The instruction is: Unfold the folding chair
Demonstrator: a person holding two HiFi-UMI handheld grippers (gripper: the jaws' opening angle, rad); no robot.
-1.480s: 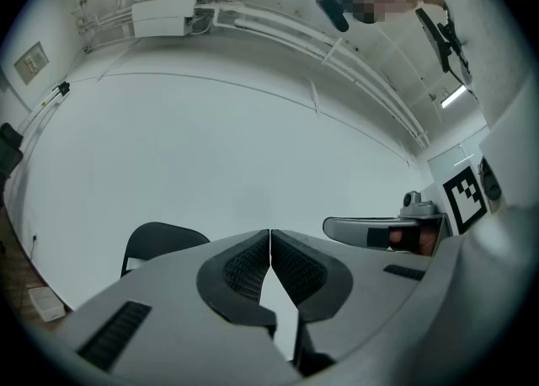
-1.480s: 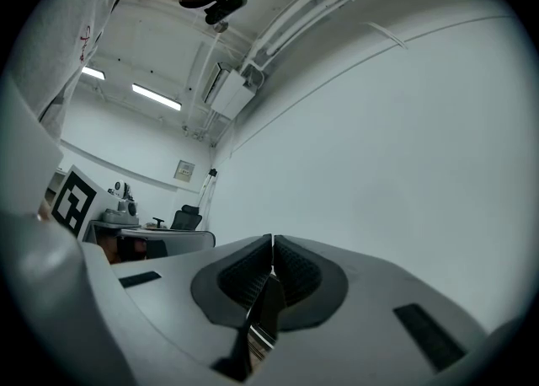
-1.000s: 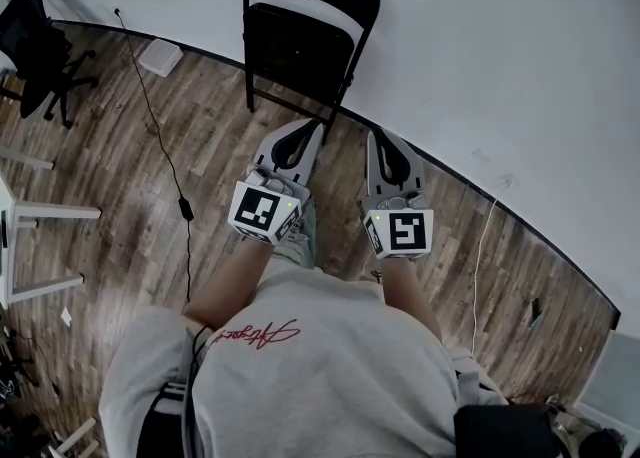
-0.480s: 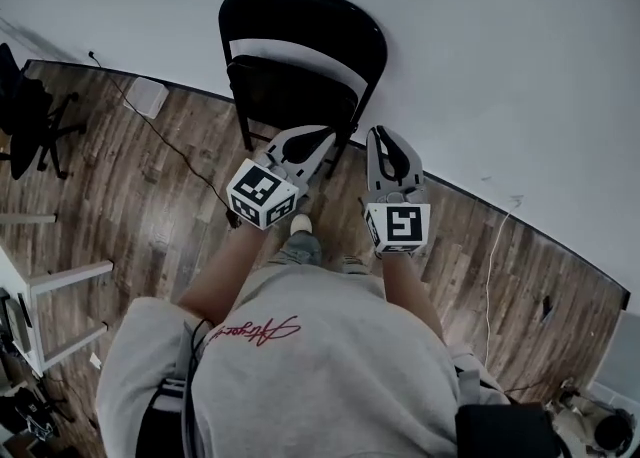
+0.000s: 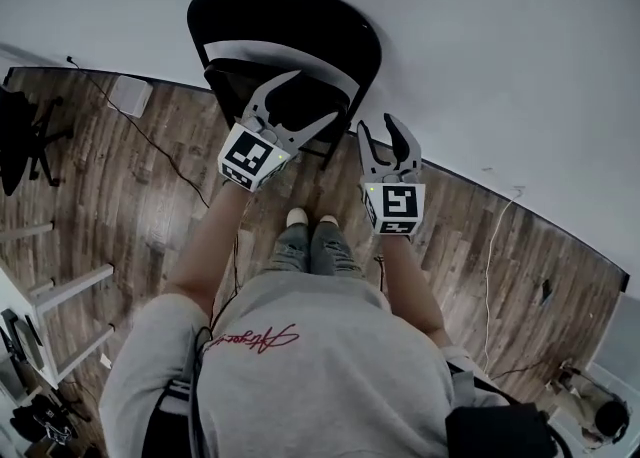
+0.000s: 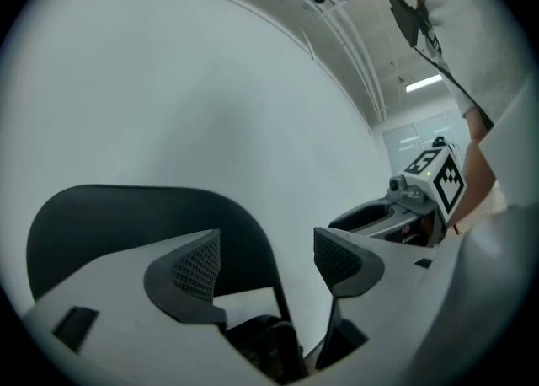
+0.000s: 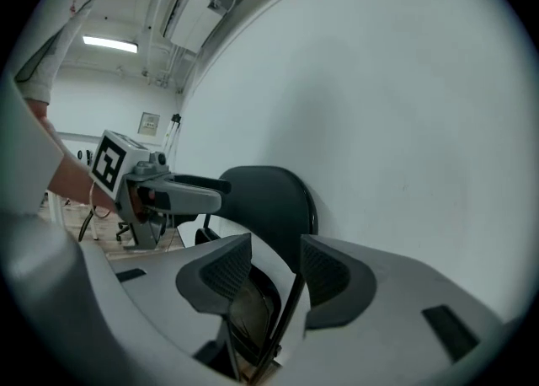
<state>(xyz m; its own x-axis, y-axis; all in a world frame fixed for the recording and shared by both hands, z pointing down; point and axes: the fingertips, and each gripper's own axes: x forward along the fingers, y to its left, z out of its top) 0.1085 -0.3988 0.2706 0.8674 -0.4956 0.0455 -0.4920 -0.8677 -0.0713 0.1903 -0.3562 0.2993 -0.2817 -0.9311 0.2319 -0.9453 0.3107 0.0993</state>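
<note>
Left hand-held gripper (image 5: 316,94) and right hand-held gripper (image 5: 378,124), jaws just opening (nothing clasped between), facing the folding chair (image 5: 290,16).

Brown wood-plank floor (image 5: 130,206) meets a plain white wall (image 5: 500,46). At the left edge stand a black wheeled office chair (image 5: 18,136) and white table legs (image 5: 70,291). A flat white box (image 5: 130,94) lies near the wall, with a thin black cable (image 5: 150,141) beside it. A thin white cable (image 5: 487,276) trails at right.
</note>
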